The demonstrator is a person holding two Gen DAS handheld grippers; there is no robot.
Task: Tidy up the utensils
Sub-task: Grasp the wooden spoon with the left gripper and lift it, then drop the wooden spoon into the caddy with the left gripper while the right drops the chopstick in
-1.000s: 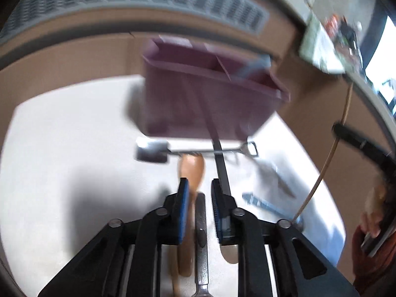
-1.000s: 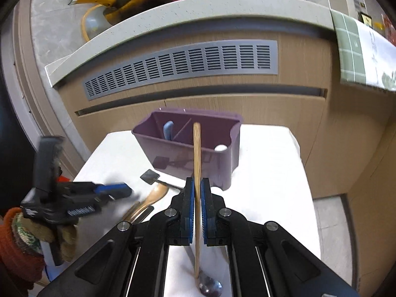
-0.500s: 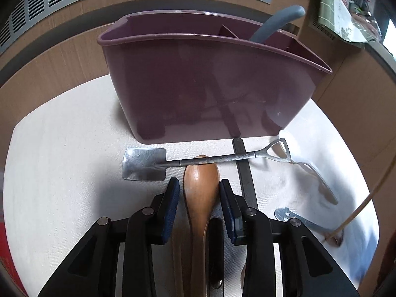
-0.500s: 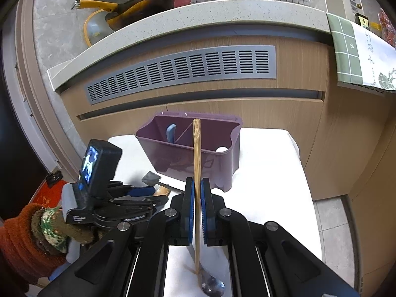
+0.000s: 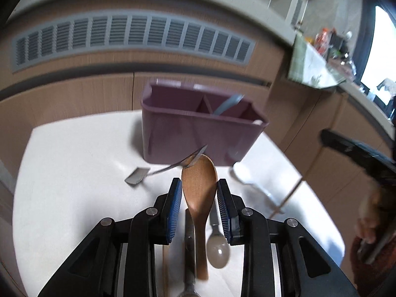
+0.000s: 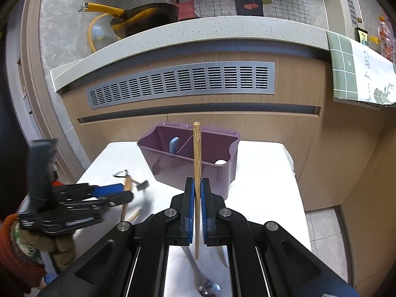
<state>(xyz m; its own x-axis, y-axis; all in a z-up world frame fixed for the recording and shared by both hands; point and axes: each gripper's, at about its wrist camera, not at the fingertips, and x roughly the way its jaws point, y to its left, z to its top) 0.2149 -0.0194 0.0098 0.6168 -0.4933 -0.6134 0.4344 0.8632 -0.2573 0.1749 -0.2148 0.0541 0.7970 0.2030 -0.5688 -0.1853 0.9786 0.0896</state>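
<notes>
White cloth covers the counter [image 6: 262, 173] below a wood-panelled kitchen front with a grey vent grille [image 6: 180, 81]. Nearest the right tool [image 6: 197, 208], a wooden chopstick [image 6: 196, 168] stands clamped upright between its blue pads, its lower end over a metal spoon [image 6: 205, 284] lying on the cloth beneath. The left tool [image 5: 199, 206] grips a wooden spoon [image 5: 199, 185] by the bowl, bowl end pointing forward, handle trailing back between its arms; a metal spoon [image 5: 217, 247] and other blurred cutlery lie on the cloth under it. Just ahead of that tool a small shovel-shaped metal spoon [image 5: 137, 175] sits tilted, its handle end raised against the wooden spoon's tip. Beyond both tools stands the purple divided utensil caddy [image 6: 188, 158], a blue handle [image 6: 173, 144] leaning in its left compartment.
</notes>
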